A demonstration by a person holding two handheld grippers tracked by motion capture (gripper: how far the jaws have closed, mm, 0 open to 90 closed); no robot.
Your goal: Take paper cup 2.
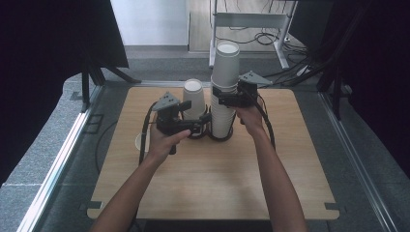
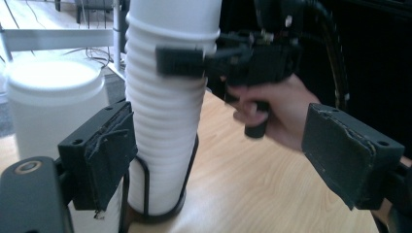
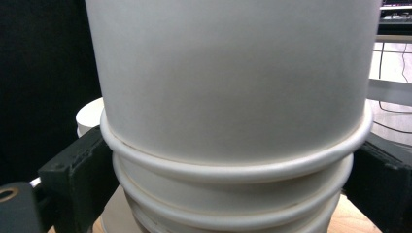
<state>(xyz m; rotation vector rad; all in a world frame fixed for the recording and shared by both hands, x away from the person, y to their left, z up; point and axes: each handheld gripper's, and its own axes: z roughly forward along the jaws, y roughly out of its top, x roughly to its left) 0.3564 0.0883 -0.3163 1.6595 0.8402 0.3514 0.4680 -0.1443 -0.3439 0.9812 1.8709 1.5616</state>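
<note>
Table (image 1: 208,188): wooden top carrying everything.
Cup stack (image 1: 225,92): upright in a black wire holder (image 2: 160,213), mid-table.
Single cup (image 1: 193,99): just left of the stack.
Right gripper (image 1: 223,100): jaws clasp the stack.
Left gripper (image 1: 207,121): jaws apart, nothing gripped.

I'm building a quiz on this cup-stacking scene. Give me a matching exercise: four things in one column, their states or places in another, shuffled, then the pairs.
Things:
1. cup stack
2. single cup
3. left gripper
4. right gripper

States:
A. jaws apart, nothing between them
B. stands in a black wire holder
C. stands alone, left of the stack in the high view
D. jaws on either side of the stack

Pairs: 1-B, 2-C, 3-A, 4-D
</note>
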